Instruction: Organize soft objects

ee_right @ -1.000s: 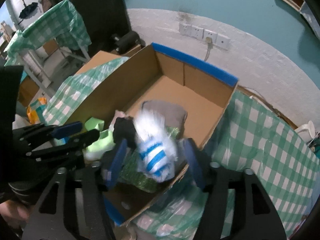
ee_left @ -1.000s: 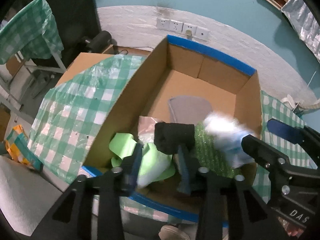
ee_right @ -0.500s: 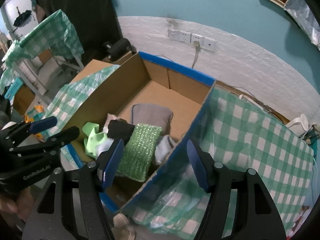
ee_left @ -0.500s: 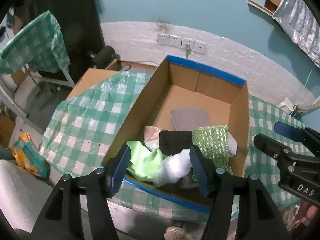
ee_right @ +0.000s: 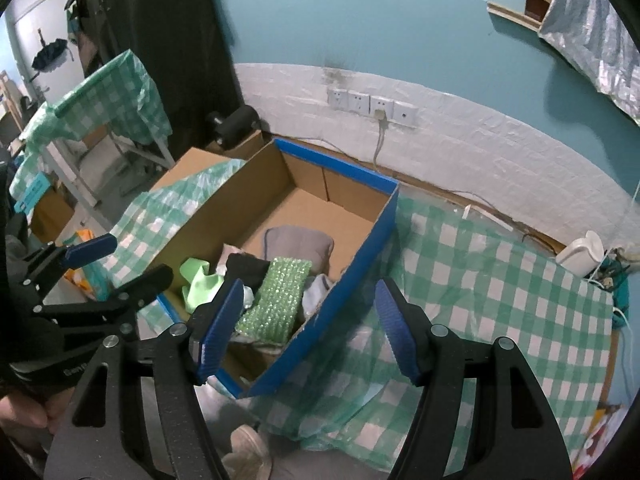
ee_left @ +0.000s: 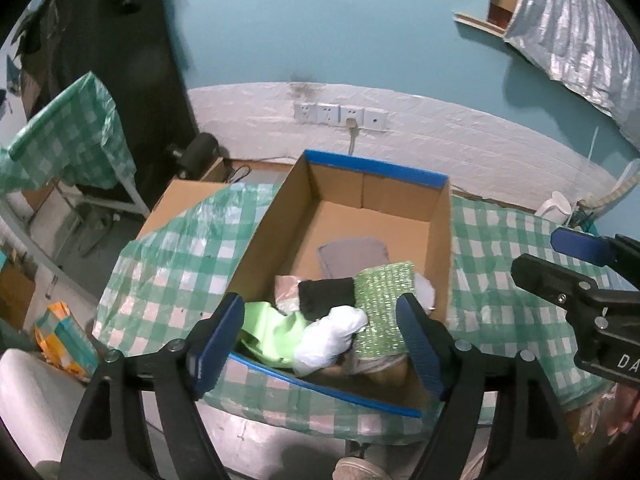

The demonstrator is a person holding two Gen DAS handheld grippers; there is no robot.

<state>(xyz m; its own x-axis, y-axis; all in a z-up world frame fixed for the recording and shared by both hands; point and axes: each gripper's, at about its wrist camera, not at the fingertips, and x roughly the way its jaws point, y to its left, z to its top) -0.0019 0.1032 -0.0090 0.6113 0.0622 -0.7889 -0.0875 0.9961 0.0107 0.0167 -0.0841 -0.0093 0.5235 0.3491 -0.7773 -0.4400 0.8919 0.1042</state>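
Your left gripper (ee_left: 320, 344) and right gripper (ee_right: 308, 332) both have jaws wide, holding nothing, hovering above the near end of the box (ee_left: 440, 240). Soft items sit piled just beyond your left jaws: green cloth (ee_left: 276, 332), white bundle (ee_left: 332, 338), black piece (ee_left: 326, 294), green mesh (ee_left: 382, 304), grey pad (ee_left: 354, 252). Looks nearly done; nothing soft visible on the worktop (ee_right: 480, 280). Checked plastic cover, teal wall, sockets (ee_right: 372, 106) behind.

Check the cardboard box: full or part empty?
Part empty. The cardboard box holds soft items piled at its near end; its far floor is bare cardboard.
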